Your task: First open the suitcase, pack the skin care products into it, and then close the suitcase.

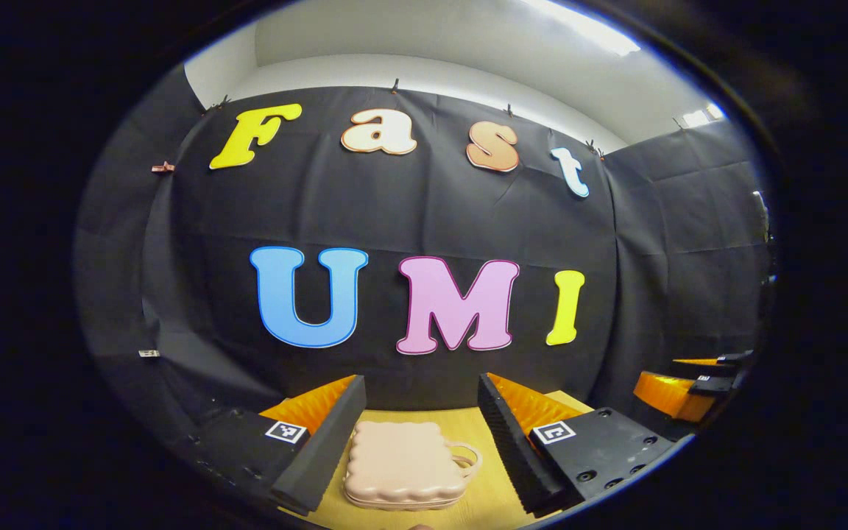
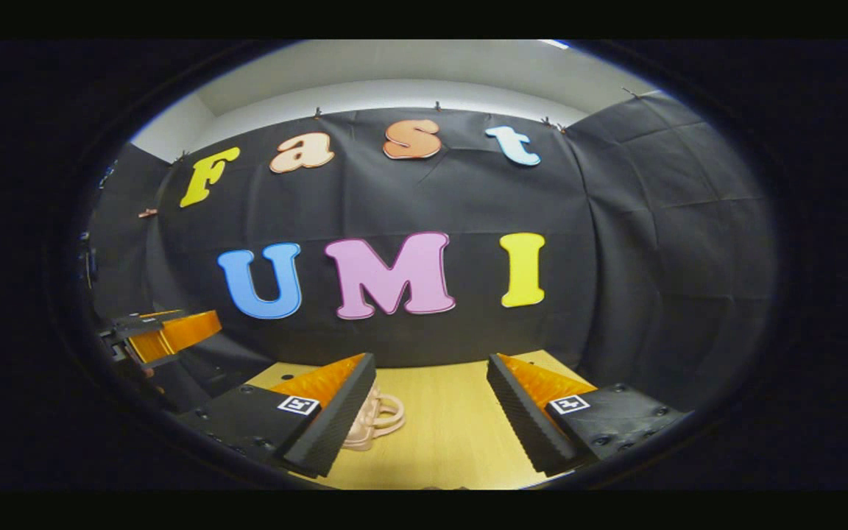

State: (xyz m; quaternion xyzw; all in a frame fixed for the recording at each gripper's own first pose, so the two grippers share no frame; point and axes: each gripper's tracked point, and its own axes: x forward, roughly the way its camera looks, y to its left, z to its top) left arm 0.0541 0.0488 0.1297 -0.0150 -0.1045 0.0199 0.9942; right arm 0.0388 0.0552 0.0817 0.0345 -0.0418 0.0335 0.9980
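Note:
A small pale pink suitcase point(image 1: 403, 464) with scalloped edges lies closed and flat on the wooden table point(image 1: 483, 500), its handle pointing right. My left gripper point(image 1: 421, 401) hangs open above and in front of it, nothing between its fingers. In the right gripper view the suitcase's handle end point(image 2: 376, 418) peeks out beside the left finger. My right gripper point(image 2: 431, 383) is open too, over bare table to the right of the suitcase. Each view catches the other gripper at its edge: the right one point(image 1: 689, 386) and the left one point(image 2: 163, 331).
The light wooden table point(image 2: 446, 427) runs back to the black cloth wall point(image 1: 424, 221). Open tabletop lies to the right of the suitcase.

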